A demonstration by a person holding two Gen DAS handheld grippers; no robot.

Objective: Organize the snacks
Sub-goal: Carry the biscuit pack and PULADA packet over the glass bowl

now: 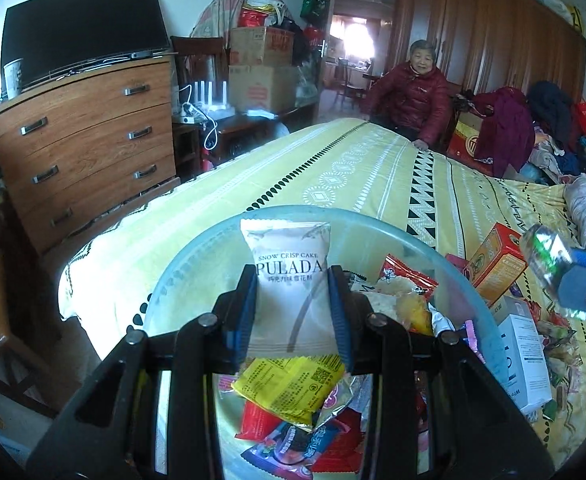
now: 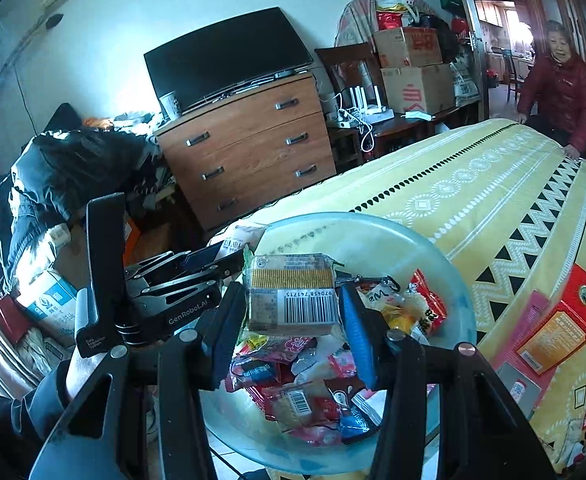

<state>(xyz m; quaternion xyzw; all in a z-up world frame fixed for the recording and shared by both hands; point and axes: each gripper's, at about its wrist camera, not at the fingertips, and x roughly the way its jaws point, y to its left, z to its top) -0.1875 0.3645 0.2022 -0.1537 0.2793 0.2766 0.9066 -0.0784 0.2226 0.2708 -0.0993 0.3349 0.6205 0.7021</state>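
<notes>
the left gripper (image 1: 291,300) is pinching a light, crinkly white snow crisp cake packet (image 1: 289,280) by its sides over the glass bowl (image 1: 433,248), while the right gripper (image 2: 293,320) is clamping a stiffer barcoded packet (image 2: 291,294), both probably crushable, so gentle mid-body holds are suiting them.

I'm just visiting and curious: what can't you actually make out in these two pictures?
- Left wrist view: bowl bottom, hidden by piled snacks; white packet lower edge, behind the left gripper.
- Right wrist view: barcoded snack front label faces away, held in the right gripper; its brand is unreadable.
</notes>
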